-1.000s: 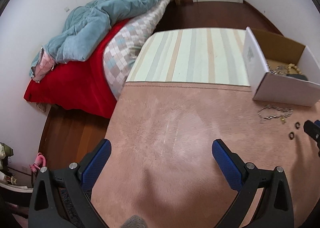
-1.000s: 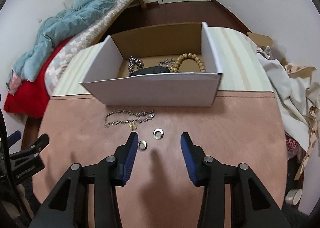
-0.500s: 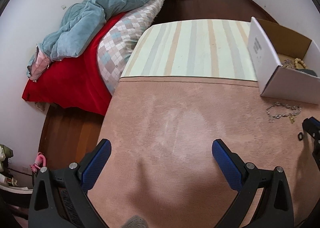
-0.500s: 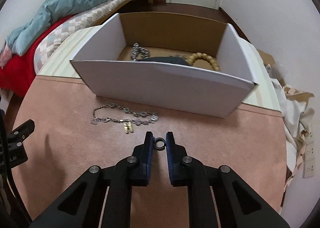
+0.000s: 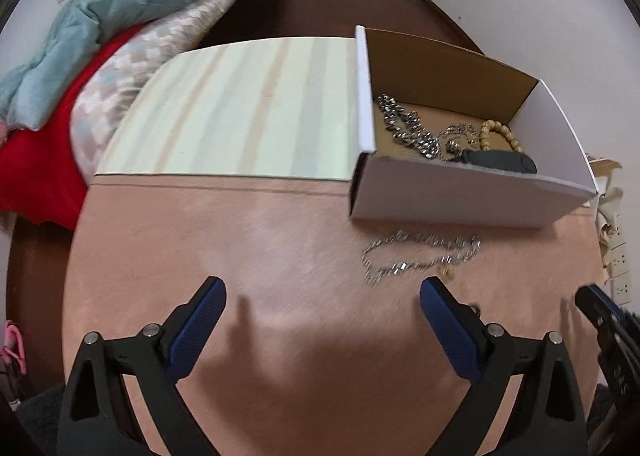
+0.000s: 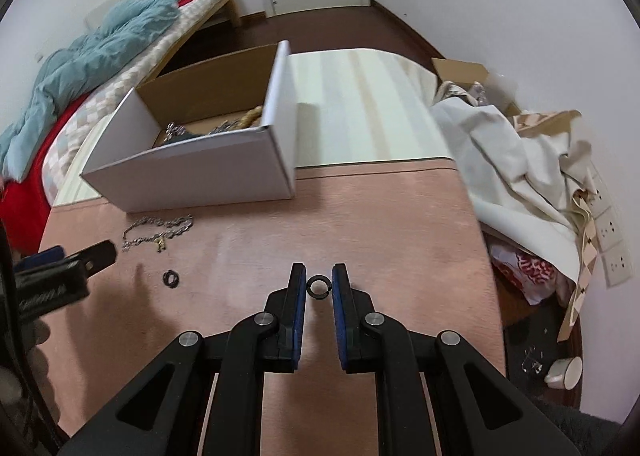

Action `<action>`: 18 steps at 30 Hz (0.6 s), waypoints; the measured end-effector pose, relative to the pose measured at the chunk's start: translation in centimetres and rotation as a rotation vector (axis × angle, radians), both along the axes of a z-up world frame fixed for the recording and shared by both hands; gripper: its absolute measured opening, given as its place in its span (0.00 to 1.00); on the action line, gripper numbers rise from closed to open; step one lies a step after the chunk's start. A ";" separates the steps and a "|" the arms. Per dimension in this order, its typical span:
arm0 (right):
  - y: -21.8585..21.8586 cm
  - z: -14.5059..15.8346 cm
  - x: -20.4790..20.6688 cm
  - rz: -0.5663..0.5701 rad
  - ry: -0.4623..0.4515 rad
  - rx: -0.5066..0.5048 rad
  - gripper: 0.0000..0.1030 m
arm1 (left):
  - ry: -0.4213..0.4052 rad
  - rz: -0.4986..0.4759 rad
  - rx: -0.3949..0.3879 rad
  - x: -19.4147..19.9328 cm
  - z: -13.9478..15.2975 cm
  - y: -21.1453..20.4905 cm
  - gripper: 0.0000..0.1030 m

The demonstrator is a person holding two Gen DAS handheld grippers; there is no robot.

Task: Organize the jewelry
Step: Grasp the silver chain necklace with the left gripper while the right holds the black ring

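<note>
I have a small dark metal ring point(image 6: 319, 287) pinched between the blue pads of my right gripper point(image 6: 319, 283), lifted clear of the pink suede-like table cover point(image 6: 380, 224). Next I judge it must travel left and forward to the white cardboard box point(image 6: 192, 172) at the cover's far edge, then be released above the jewelry inside. My left gripper point(image 5: 320, 298) hangs with its jaws spread wide and empty near the silver chain necklace point(image 5: 420, 254), which lies just in front of the box. Half a second ago the ring was gripped low beside that chain; now it is raised and swung right, and a second dark ring point(image 6: 171, 278) remains on the cover.
</note>
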State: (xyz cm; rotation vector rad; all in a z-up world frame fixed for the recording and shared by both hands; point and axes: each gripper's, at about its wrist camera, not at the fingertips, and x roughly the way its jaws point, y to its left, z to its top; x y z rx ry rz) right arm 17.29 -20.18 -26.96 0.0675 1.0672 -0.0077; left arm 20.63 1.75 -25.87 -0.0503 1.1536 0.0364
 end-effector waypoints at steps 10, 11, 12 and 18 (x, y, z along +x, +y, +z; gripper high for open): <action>-1.2 -0.4 -0.3 -0.033 -0.009 0.013 0.13 | -0.018 -0.067 0.024 1.8 -1.0 -1.6 0.41; -1.2 -0.4 -0.4 -0.034 -0.008 0.010 0.13 | -0.022 -0.082 0.017 1.8 -0.9 -1.7 0.12; -1.2 -0.5 -0.5 -0.035 -0.008 0.009 0.13 | -0.015 -0.098 0.028 1.8 -0.8 -1.9 0.00; -1.4 0.1 -0.8 -0.045 -0.021 0.014 0.13 | 0.007 -0.109 0.005 0.2 -0.7 -0.5 0.00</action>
